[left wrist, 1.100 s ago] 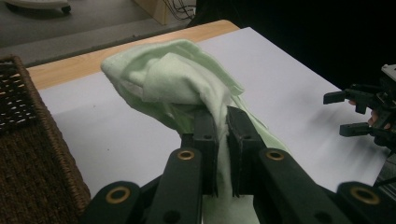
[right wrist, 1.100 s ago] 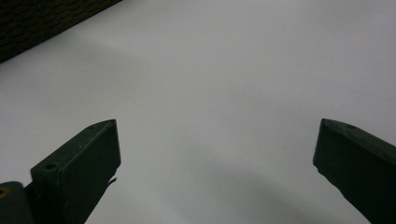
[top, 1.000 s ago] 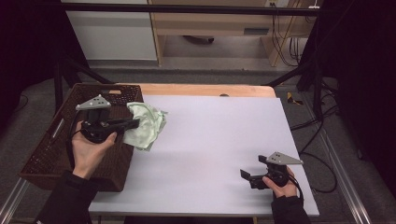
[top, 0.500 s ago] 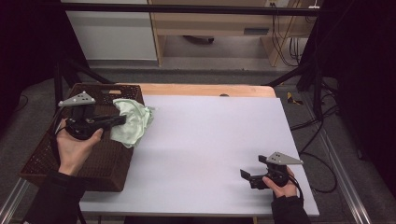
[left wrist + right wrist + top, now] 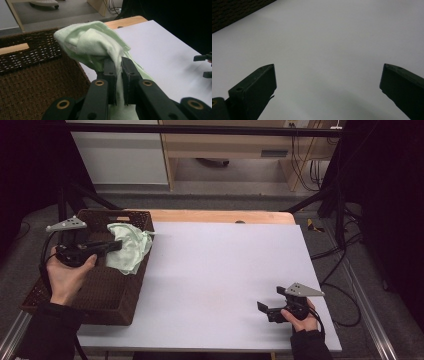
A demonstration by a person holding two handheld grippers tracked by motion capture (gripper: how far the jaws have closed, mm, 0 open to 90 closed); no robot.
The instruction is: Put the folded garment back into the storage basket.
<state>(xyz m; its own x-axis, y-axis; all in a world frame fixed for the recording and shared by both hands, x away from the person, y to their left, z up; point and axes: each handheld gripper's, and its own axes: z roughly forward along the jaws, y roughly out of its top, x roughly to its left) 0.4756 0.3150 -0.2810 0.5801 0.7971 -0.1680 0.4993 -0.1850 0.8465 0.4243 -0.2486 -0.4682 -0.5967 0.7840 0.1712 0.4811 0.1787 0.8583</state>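
A: Left tongs (image 5: 119, 75) are clamped tight on a pale green cloth (image 5: 95, 42), jaws pinching a fold right between them. The rest of it bunches up above the tips and a strip hangs down behind them.

B: And from the high view the left tongs (image 5: 114, 246) point across toward the table's middle, with the cloth (image 5: 127, 247) hanging off them over the right rim of the brown wicker basket (image 5: 100, 290).

A: Where's the basket sitting?

B: Along the table's left edge, reaching from the far corner most of the way to the near one. The cloth is up at the basket's far end, partly over the rim, partly over the white table (image 5: 225, 270) beside it.

A: Right tongs (image 5: 328, 80)?

B: Jaws spread wide, bare white surface between them. In the high view the right tongs (image 5: 265, 310) sit low by the near right corner, in the person's right hand (image 5: 300, 317), well apart from the cloth.

A: The left hand (image 5: 67, 272) grips its tool from below, over the basket.
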